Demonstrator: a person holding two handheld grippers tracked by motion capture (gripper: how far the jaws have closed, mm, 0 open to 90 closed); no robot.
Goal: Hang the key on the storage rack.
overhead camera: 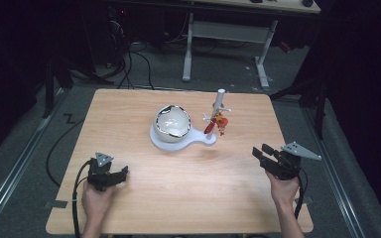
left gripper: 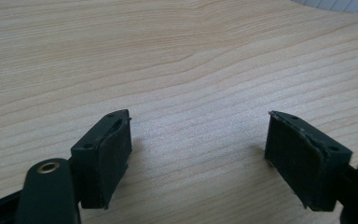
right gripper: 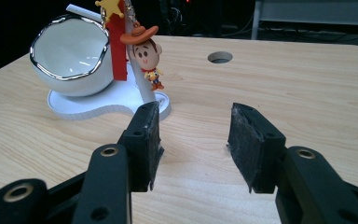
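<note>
Wooden table [overhead camera: 178, 188], keychain stand [right gripper: 121, 70] beyond right gripper [right gripper: 193, 140] parted jaws

The white post [right gripper: 142, 88] disappears behind the cowboy charm [right gripper: 145, 53] and red strap [right gripper: 118, 49]; its top runs off the edge. The bowl [right gripper: 72, 53] hides part of its base [right gripper: 88, 105].

One wooden table [overhead camera: 144, 198] stands here, with one round hole [right gripper: 219, 57] near its far edge. On it sits one white stand [overhead camera: 171, 141] carrying one white bowl [overhead camera: 172, 120] with a silver rim and one upright post [overhead camera: 219, 105]. From the post hang two things: one red strap [right gripper: 118, 49] topped by one gold star [right gripper: 108, 6], and one cowboy figure [right gripper: 145, 52]. Two grippers: one near left [overhead camera: 120, 174], one near right [overhead camera: 261, 151]. One more desk [overhead camera: 228, 29] stands far behind.
</note>
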